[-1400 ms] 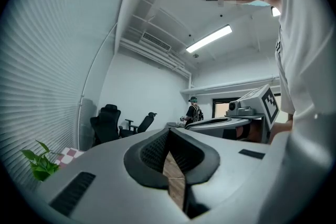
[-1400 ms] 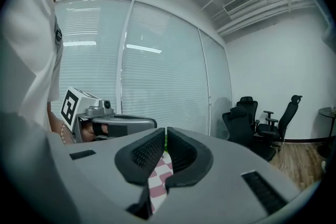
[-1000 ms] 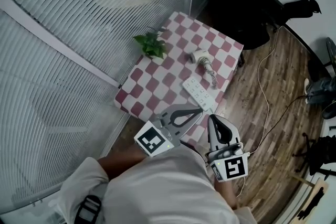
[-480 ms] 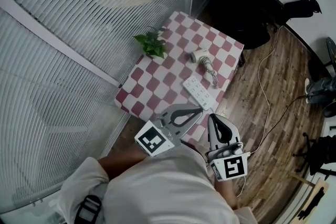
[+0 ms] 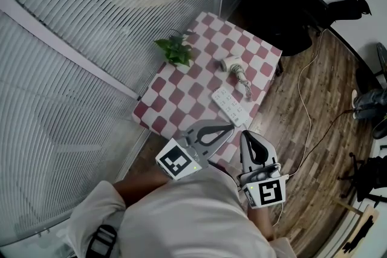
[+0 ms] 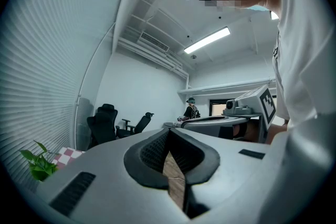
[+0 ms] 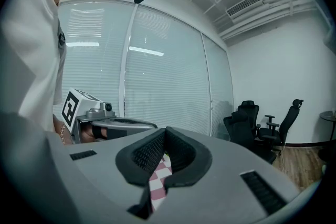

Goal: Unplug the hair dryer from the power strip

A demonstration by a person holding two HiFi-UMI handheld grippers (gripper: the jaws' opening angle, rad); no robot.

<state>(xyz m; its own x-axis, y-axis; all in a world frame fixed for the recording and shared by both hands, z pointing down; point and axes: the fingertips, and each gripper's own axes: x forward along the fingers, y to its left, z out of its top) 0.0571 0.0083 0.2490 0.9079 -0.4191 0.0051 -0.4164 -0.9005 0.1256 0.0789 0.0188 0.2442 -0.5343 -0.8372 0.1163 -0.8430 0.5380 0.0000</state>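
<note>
Head view, dryer: small white hair dryer [image 5: 231, 64] lies on red-and-white checkered table [image 5: 181, 99], just beside long white power strip [image 5: 229, 106].
Left gripper view, left gripper [image 6: 169, 132]: tips clenched together, nothing held.
Right gripper view, right gripper [image 7: 165, 132]: tips clenched, empty.

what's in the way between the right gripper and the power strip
Nothing visible: only bare checkered table lies between the right gripper and the power strip. The plant stands aside, the hair dryer beyond the strip.
</note>
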